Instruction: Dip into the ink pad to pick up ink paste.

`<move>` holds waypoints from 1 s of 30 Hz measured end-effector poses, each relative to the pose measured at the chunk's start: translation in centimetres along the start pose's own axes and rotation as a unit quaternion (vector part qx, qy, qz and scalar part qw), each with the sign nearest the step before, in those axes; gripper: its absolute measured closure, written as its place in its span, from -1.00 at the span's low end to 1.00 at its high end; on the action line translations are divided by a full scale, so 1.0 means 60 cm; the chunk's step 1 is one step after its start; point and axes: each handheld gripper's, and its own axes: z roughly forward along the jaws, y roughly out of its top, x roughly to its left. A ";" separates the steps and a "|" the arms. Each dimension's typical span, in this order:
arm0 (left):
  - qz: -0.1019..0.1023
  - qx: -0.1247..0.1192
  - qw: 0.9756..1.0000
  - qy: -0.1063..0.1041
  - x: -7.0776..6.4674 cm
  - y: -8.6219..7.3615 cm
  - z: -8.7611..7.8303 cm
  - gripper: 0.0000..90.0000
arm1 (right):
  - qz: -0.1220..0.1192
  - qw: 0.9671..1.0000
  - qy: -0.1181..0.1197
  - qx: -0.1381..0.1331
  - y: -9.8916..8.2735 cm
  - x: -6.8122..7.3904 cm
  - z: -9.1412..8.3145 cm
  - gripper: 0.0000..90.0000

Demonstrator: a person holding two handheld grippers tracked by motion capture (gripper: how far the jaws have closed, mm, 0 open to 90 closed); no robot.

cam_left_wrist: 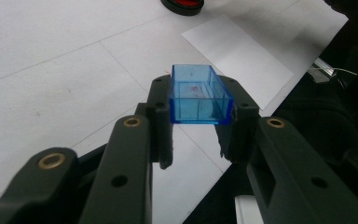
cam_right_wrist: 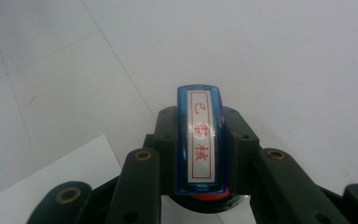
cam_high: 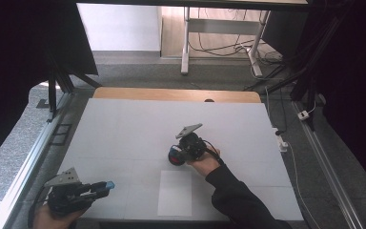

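Left gripper [cam_high: 106,185] clamping a blue cap [cam_left_wrist: 198,94] near the table's [cam_high: 124,124] front-left corner, long axis pointing right, right gripper [cam_right_wrist: 200,154] gripping a blue stamp [cam_right_wrist: 200,140] mid-table over a red ink pad [cam_high: 175,156].

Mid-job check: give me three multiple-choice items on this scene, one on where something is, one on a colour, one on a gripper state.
1. Where does the paper sheet lie on the table?
A. at the near edge, between the two grippers
B. at the far edge
C. under the left gripper

2. What colour is the cap in the left gripper?
A. green
B. clear blue
C. yellow

3. What is the state of the right gripper?
A. open over the table
B. shut on nothing
C. shut on the stamp

Answers: 1 A, the high view shows the sheet near the person, between both hands. 2 B, the left gripper view shows it see-through blue. 3 C, the jaws press both sides of the stamp.
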 end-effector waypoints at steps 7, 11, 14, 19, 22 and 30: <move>0.002 -0.001 1.000 0.012 -0.001 0.001 -0.002 0.52 | 0.001 1.000 0.001 -0.015 0.002 -0.002 -0.015 0.57; 0.007 0.002 1.000 0.018 -0.003 0.001 -0.001 0.52 | 0.006 1.000 0.009 -0.026 0.002 -0.002 -0.027 0.57; 0.009 0.001 1.000 0.025 -0.003 0.001 0.000 0.52 | 0.006 0.999 0.011 -0.032 0.003 -0.001 -0.035 0.57; 0.006 -0.005 1.000 0.022 -0.001 0.001 0.000 0.52 | 0.003 0.999 0.014 -0.040 0.004 0.004 -0.048 0.57; 0.006 -0.007 1.000 0.020 0.001 0.001 -0.001 0.52 | 0.007 0.999 0.018 -0.047 0.004 0.006 -0.055 0.57; -0.002 -0.009 1.000 0.017 0.002 0.002 0.000 0.52 | 0.012 0.998 0.028 -0.063 0.005 0.011 -0.078 0.57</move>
